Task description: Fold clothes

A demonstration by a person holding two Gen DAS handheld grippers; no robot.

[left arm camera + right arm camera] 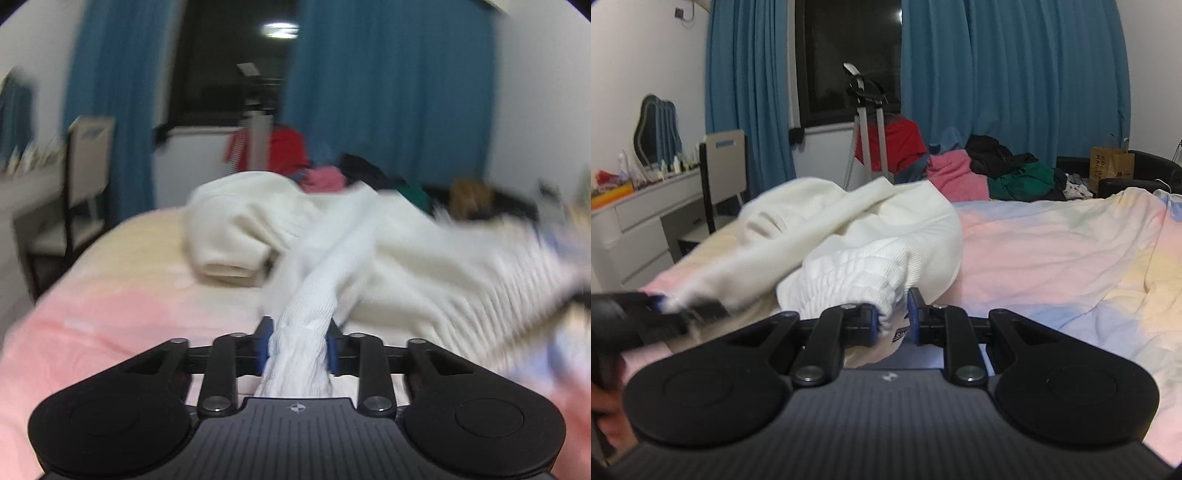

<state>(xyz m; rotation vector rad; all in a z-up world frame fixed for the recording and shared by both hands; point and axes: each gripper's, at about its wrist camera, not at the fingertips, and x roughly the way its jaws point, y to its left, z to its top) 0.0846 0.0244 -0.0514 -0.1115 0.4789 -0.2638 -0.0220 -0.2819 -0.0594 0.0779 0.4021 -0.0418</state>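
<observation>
Cream-white ribbed knit: the sweater (871, 229) lies heaped on the pastel pink-and-yellow bedspread (1052, 258), one bunched end drawn toward each tool. Your left gripper (298, 345) is pinched tight on a twisted rope of the fabric. Your right gripper (893, 317) has its fingers partly spread, the ribbed cuff and a label sitting between them; whether they grip it, you cannot tell.

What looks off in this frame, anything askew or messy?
The white sweater is bunched in a heap on the bed, not spread flat. The left gripper pinches a twisted rope of its fabric; the right gripper holds the ribbed hem. A loose clothes pile sits behind.
</observation>
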